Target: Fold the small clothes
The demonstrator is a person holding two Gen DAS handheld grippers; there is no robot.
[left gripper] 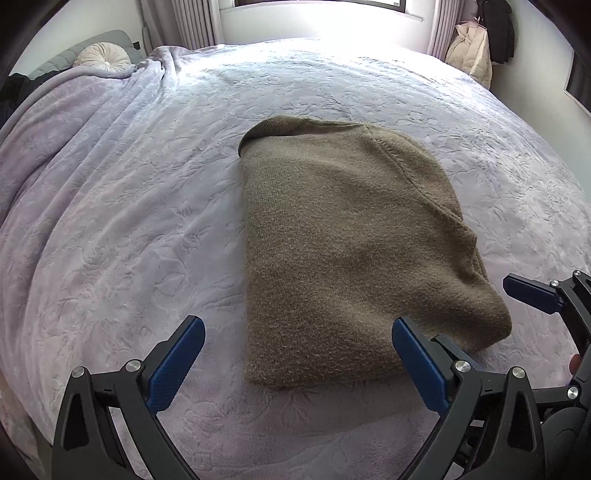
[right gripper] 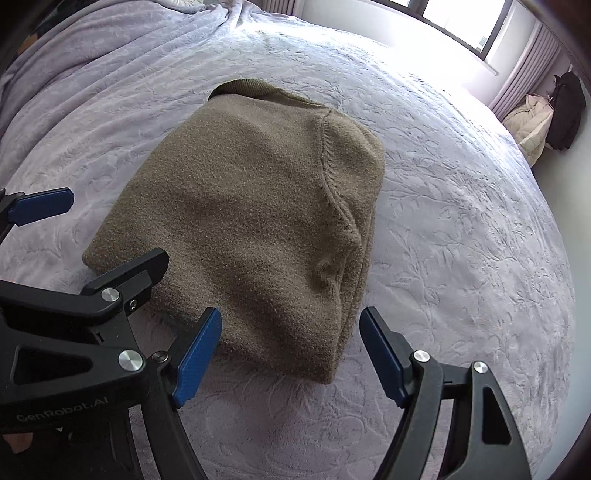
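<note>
A: Sweater (left gripper: 351,240) first. Olive-brown knit, lying mid-bed on the lilac bedspread (left gripper: 129,221). Sleeves look tucked in already; it reads as a long rectangle, collar (left gripper: 280,125) at the far end, hem at the near end.

B: So which step?

A: My judgement: side folds done, the last fold not yet made, hem up toward the collar. Both tools sit at the near edge, pointing steeply down.

B: Fingers?

A: Left gripper (left gripper: 295,365): fingers spread wide, nothing pinched; they straddle the sweater's near left corner. Right gripper (right gripper: 291,362): also spread wide, empty, with the near right corner (right gripper: 325,369) sitting between the fingers but untouched.

B: Next move calls for what?

A: Probably lowering both sets of fingers onto the hem corners, closing through every layer, then lifting together and carrying the hem across to the collar. The knit is thick and stacked, so a shallow pinch could take only the top layer.

B: Surroundings?

A: Round cushion (left gripper: 105,57) at the headboard, window (right gripper: 461,22) beyond, coats (left gripper: 476,48) hanging at the far wall. Nothing else is near the sweater.
</note>
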